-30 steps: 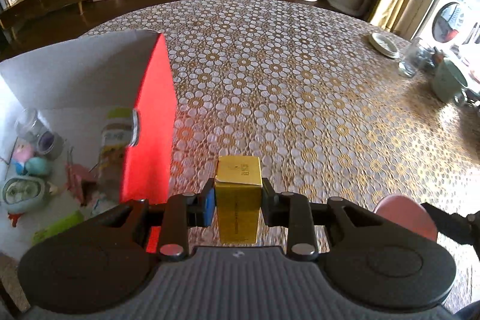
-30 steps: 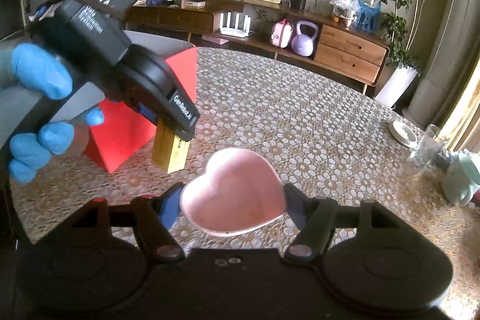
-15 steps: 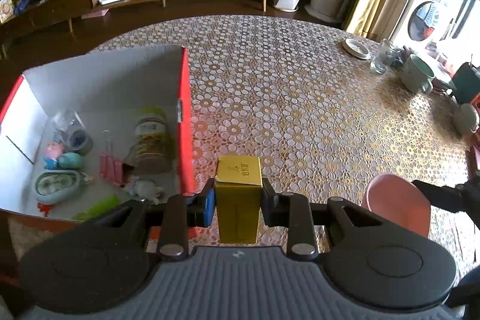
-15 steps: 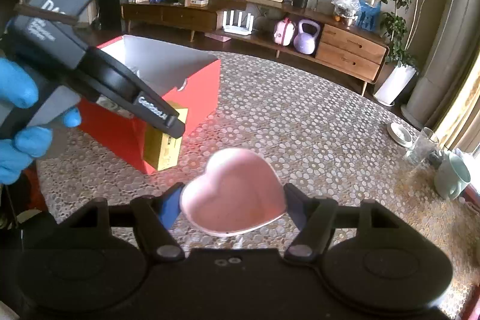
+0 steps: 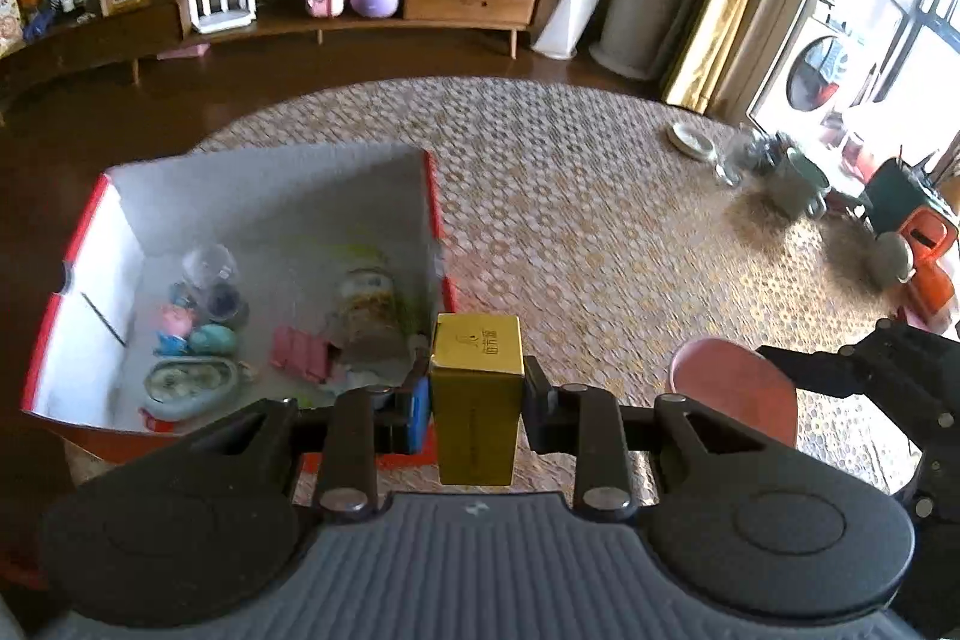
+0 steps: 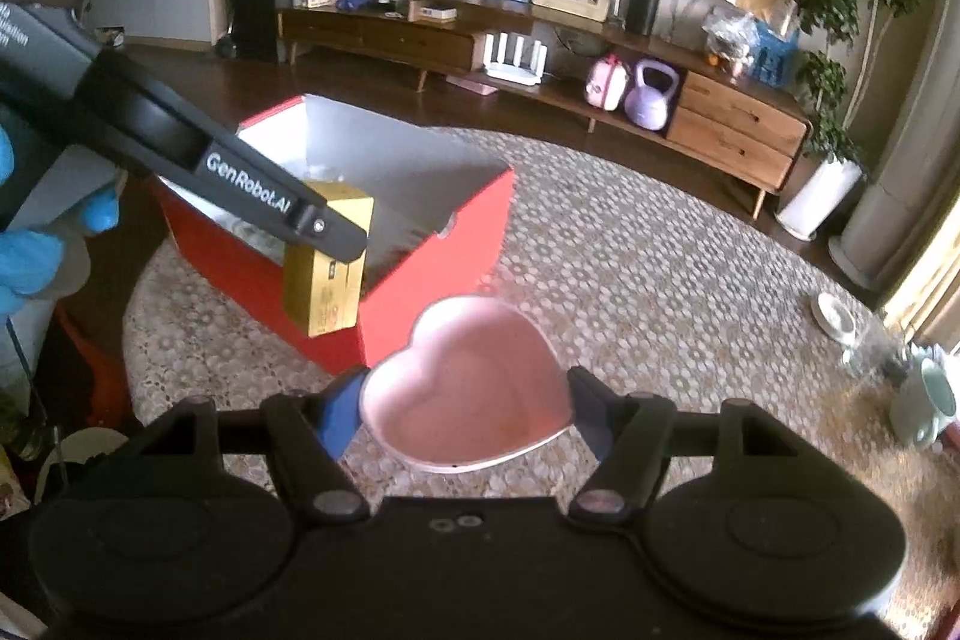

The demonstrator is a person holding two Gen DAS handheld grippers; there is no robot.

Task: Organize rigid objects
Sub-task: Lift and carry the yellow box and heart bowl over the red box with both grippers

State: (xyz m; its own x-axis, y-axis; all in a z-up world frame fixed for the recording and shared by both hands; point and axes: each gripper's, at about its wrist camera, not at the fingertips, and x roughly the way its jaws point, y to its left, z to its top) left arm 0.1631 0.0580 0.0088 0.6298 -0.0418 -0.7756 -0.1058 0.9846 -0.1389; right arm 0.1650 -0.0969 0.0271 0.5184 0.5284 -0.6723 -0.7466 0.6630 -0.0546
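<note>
Fingers point(image 5: 429, 415) of the left gripper point(image 5: 477, 403) clamp a gold box point(image 5: 477, 388); right gripper point(image 6: 465, 409) pinches a pink heart dish point(image 6: 468, 400) over the lace-patterned tabletop point(image 5: 600, 220) (sideboard point(image 6: 600, 94) behind); only the left view shows the red box's point(image 5: 435, 196) contents.

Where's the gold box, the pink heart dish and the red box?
gold box point(image 5: 477, 394), left wrist view, its front face.
pink heart dish point(image 6: 474, 388), right wrist view, its inside.
red box point(image 6: 432, 280), right wrist view, its outer wall.

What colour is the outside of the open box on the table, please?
Red outside, with a pale grey-white lining; the box shows best in the right wrist view.
</note>
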